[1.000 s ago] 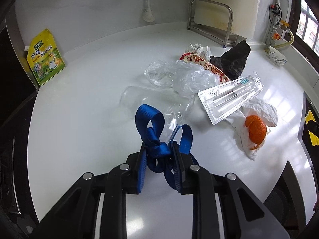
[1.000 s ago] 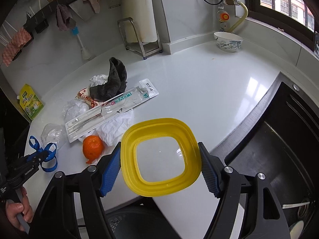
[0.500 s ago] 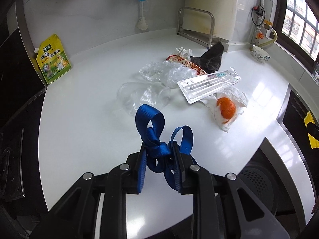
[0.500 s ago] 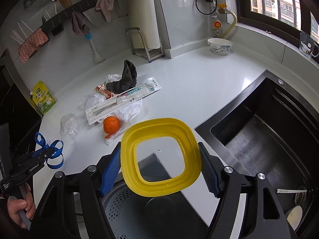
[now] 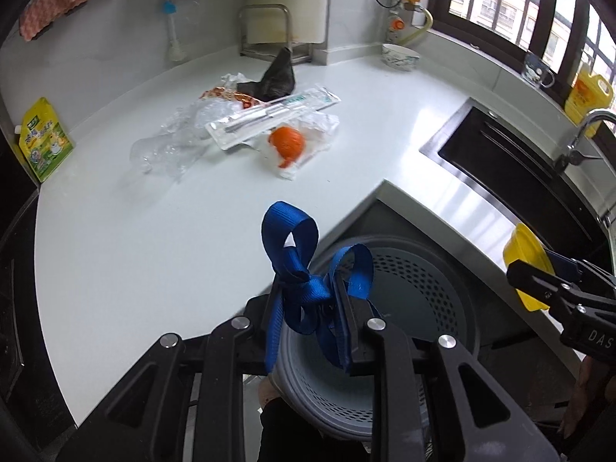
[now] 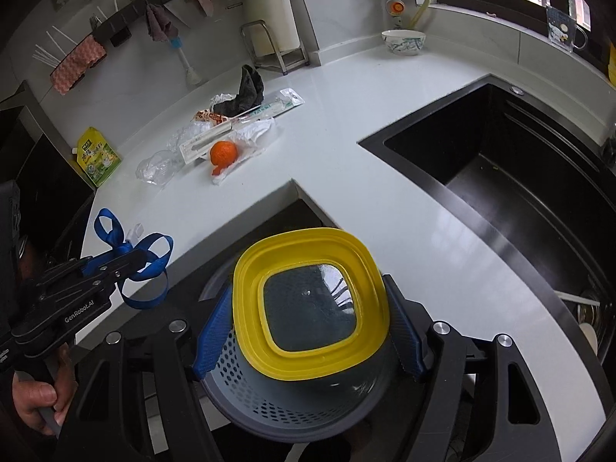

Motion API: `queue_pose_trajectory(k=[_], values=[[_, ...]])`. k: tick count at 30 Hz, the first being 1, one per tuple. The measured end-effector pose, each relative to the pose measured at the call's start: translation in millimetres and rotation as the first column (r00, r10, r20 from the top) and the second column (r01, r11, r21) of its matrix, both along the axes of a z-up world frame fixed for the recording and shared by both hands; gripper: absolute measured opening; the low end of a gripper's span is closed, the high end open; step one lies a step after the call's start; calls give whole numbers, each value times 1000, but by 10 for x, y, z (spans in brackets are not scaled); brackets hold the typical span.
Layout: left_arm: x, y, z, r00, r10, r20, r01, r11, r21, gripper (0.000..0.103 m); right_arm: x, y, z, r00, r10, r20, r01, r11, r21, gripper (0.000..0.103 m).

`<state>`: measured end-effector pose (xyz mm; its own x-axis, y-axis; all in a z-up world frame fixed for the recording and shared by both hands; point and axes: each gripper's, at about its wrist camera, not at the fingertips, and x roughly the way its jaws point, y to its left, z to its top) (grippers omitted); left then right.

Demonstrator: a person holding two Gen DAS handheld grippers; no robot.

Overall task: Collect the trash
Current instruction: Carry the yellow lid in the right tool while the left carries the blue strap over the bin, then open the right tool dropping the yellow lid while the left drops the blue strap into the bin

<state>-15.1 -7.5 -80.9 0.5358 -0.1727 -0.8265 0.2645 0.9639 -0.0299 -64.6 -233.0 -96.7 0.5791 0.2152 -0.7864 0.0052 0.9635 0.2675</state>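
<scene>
While the left tool is pinching a blue strap and the right tool a yellow lid above the grey bin, wrappers and an orange peel are lying on the worktop beyond

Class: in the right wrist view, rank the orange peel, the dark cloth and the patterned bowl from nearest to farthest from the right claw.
1. orange peel, on white paper, mid-counter.
2. dark cloth, behind the trash pile.
3. patterned bowl, by the back wall under the window.
</scene>
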Motion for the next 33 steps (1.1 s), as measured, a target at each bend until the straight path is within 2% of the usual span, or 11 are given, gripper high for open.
queue_pose_trajectory(k=[11, 21, 29, 33], values=[[-153, -366, -451, 993, -85, -76, 89, 995, 54, 24, -185, -14, -481, 996, -24, -85, 27, 999, 44, 70], [-101, -276, -815, 993, -54, -107, 62, 995, 74, 24, -41, 152, -925, 987, -11, -158, 20, 998, 54, 70], [-75, -224, -990, 989, -38, -143, 49, 996, 75, 27, 45, 170, -1167, 980, -16, -196, 26, 998, 52, 70], [-84, -194, -998, 989, -34, -146, 45, 996, 76, 28, 49, 161, -1195, 979, -20, -203, 32, 998, 56, 70]])
